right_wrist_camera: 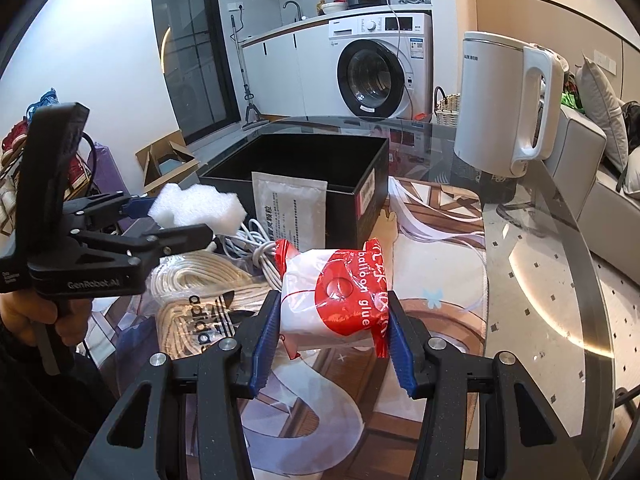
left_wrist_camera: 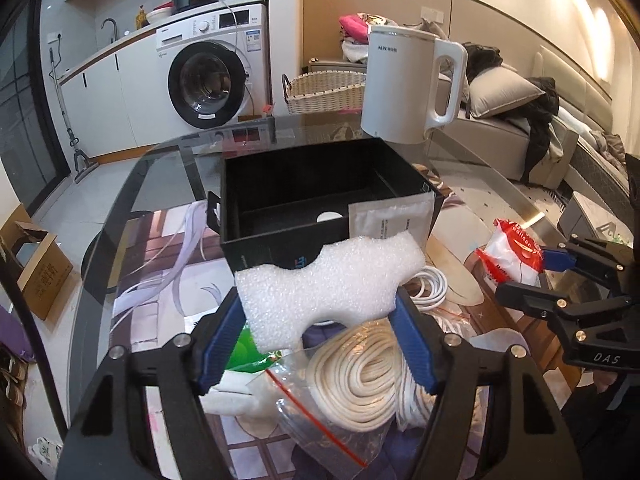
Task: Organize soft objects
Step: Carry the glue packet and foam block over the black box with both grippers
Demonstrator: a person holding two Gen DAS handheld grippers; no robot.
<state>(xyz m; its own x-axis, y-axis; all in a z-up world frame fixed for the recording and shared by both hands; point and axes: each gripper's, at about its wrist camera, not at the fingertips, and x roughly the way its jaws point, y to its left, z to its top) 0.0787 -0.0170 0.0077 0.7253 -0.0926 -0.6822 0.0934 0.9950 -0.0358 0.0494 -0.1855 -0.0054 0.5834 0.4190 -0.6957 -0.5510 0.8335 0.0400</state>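
Note:
My left gripper (left_wrist_camera: pixel 320 312) is shut on a white foam piece (left_wrist_camera: pixel 328 280) and holds it above the table, just in front of the open black box (left_wrist_camera: pixel 280 188). It also shows in the right wrist view (right_wrist_camera: pixel 196 204). My right gripper (right_wrist_camera: pixel 330 316) is shut on a red-and-white balloon glue bag (right_wrist_camera: pixel 336 300), held above the printed mat; the bag also shows in the left wrist view (left_wrist_camera: pixel 512 256). A white sachet (left_wrist_camera: pixel 390 220) leans on the box's front wall.
A bagged coil of cream rope (left_wrist_camera: pixel 360 376) and a white cable (left_wrist_camera: pixel 430 286) lie under my left gripper. A white kettle (left_wrist_camera: pixel 408 84) stands behind the box on the glass table (right_wrist_camera: pixel 540 300). An adidas bag (right_wrist_camera: pixel 204 312) lies left.

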